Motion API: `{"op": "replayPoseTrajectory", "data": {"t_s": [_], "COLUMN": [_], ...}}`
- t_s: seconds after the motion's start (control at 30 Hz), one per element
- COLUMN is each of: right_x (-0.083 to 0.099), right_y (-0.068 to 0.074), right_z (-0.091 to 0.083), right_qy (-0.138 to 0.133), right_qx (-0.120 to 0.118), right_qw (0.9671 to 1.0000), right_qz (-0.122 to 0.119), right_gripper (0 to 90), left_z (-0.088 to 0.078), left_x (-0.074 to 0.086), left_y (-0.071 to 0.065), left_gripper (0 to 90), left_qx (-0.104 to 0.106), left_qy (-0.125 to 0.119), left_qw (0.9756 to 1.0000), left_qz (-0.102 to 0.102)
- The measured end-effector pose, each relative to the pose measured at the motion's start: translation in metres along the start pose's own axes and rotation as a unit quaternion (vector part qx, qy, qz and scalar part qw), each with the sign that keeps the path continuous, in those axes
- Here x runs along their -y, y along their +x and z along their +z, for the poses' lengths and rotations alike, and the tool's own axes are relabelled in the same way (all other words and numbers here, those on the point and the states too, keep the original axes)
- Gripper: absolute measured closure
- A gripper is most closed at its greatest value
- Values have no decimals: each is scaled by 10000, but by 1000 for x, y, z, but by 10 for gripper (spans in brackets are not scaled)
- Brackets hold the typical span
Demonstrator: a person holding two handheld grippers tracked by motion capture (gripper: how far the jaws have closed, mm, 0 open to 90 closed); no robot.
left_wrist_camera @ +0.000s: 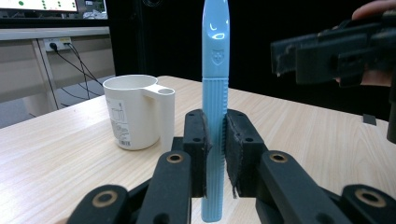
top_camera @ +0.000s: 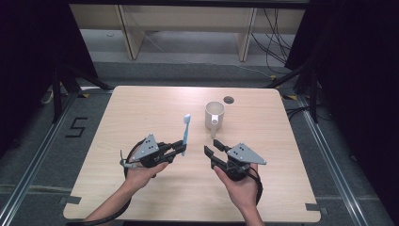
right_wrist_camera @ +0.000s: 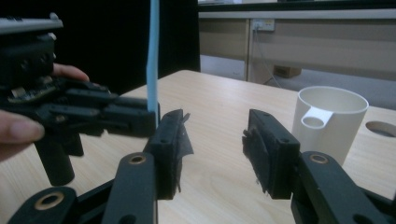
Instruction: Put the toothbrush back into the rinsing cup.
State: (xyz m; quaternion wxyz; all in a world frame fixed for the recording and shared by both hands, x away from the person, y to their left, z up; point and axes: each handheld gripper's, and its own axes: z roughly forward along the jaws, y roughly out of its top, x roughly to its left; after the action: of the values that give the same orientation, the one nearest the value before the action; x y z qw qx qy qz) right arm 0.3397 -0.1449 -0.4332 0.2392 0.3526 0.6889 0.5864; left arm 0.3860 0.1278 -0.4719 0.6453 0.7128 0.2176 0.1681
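Left gripper (top_camera: 177, 147) clamps blue toothbrush (top_camera: 185, 133) by its handle, above desk (top_camera: 141, 108). Right gripper (top_camera: 212, 149) empty, jaws apart, near white cup (top_camera: 214, 116) behind it.

Even overhead light on the table (top_camera: 141, 188), dark surroundings, glare on toothbrush (left_wrist_camera: 215, 32), soft, grainy claw views

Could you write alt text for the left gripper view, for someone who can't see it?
Two black jaws of the left gripper clamp a light blue toothbrush upright by its handle, above a pale wooden table. A white cup with a handle stands on the table to the left behind it, and the right gripper reaches in from the upper right.
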Motion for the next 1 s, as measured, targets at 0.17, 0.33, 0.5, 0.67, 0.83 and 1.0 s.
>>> {"op": "replayPoseTrajectory", "data": {"t_s": [0.17, 0.33, 0.5, 0.67, 0.83, 1.0], "right_x": [-10, -19, -26, -30, -33, -34], "right_y": [6, 8, 11, 10, 10, 9], "right_z": [1, 8, 13, 19, 23, 26], "right_qy": [29, -135, -170, -138, -154, -187], "right_qx": [-48, -140, -166, -105, -166, -114], "right_qw": [10000, 9998, 9997, 9998, 9997, 9997], "right_qz": [68, 73, 85, 86, 133, 128], "right_gripper": [602, 619, 632, 661, 682, 704], "left_z": [6, 14, 19, 23, 26, 27], "left_x": [-1, -2, -3, -3, -4, -4], "left_y": [-4, -10, -14, -17, -20, -22], "left_gripper": [786, 786, 786, 786, 786, 786], "left_qx": [26, 70, 110, 124, 155, 162], "left_qy": [35, 49, 55, 65, 64, 73], "left_qw": [10000, 10000, 9999, 9999, 9998, 9998], "left_qz": [32, 36, 54, 48, 91, 101]}}
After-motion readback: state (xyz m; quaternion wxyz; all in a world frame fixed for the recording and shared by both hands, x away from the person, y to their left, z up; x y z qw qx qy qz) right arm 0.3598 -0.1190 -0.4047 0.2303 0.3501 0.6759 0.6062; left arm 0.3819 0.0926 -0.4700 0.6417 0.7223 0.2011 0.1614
